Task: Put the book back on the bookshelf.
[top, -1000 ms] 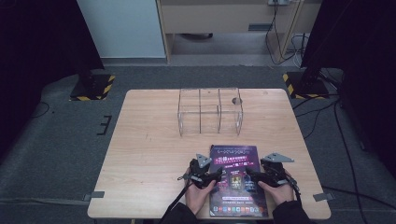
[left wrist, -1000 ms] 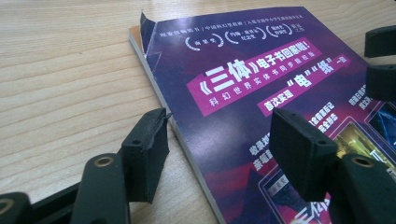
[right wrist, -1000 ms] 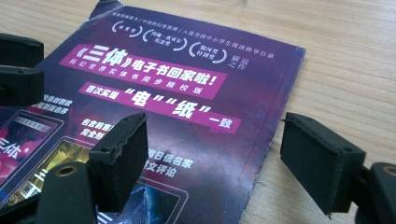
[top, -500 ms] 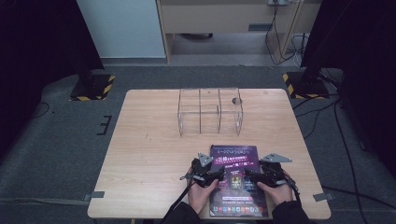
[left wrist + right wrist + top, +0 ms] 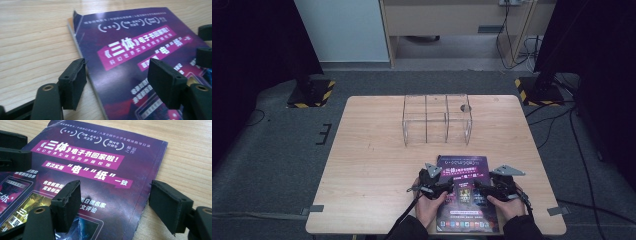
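A purple magazine with white and pink print lies flat near the table's front edge. My left gripper is open at the magazine's left side. In the left gripper view its jaws straddle the magazine's left edge: one pad over bare wood, the other over the cover. My right gripper is open at the right side, and its jaws straddle the right edge the same way. The magazine's far left corner curls up. Neither gripper holds anything.
A clear acrylic organiser with three compartments stands at the back middle of the wooden table. A small dark round mark sits just behind it. Dark floor, cables and stand feet surround the table.
My left gripper has crept slightly to the right toward the magazine. The right gripper and the magazine stay where they were.
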A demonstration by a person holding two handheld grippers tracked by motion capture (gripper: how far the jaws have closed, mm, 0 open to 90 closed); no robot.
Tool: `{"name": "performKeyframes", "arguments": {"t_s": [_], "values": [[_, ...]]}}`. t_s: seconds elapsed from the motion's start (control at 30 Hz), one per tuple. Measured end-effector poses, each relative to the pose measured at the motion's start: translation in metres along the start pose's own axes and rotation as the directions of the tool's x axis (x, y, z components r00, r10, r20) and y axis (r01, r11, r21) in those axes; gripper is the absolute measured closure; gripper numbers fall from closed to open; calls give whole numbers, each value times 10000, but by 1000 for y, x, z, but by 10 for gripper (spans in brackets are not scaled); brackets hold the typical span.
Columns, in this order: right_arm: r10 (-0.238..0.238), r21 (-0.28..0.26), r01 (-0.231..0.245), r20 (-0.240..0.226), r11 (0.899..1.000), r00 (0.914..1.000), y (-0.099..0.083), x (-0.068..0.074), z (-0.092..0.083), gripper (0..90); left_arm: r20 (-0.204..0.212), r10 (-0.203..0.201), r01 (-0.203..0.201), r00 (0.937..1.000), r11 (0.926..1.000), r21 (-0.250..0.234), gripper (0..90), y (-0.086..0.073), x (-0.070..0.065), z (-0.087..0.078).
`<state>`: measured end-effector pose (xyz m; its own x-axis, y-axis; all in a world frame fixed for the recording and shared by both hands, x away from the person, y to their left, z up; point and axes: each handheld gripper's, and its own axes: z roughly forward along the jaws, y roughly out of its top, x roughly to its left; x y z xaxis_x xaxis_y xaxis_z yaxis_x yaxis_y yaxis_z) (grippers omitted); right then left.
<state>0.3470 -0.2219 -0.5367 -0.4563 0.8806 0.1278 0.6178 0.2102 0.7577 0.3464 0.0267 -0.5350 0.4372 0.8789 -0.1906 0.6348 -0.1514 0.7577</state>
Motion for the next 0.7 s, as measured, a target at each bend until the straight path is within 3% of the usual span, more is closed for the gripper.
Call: {"name": "performKeyframes", "arguments": {"t_s": [0.1, 0.33, 0.47, 0.57, 0.7], "values": [[3, -2, -3, -2, 10000, 10000, 0, 0, 0, 256, -53, 97, -98, 9999, 9999, -51, 306, 0, 0, 0], [-58, 0, 58, 17, 10000, 10000, 0, 0, 0, 256, 155, -670, 674, 9976, 9974, -242, 343, -1, 3, -1], [-29, 4, 29, -6, 10000, 10000, 0, 0, 0, 256, 288, -801, 814, 9964, 9957, -453, 362, -2, 5, -3], [21, -12, -21, -8, 10000, 10000, 0, 0, 0, 256, 522, -919, 958, 9944, 9923, -788, 373, -2, 6, -8], [28, -31, -28, -24, 10000, 10000, 0, 0, 0, 258, 1158, -1005, 1161, 9882, 9838, -1368, 396, -1, 7, -16]]}}
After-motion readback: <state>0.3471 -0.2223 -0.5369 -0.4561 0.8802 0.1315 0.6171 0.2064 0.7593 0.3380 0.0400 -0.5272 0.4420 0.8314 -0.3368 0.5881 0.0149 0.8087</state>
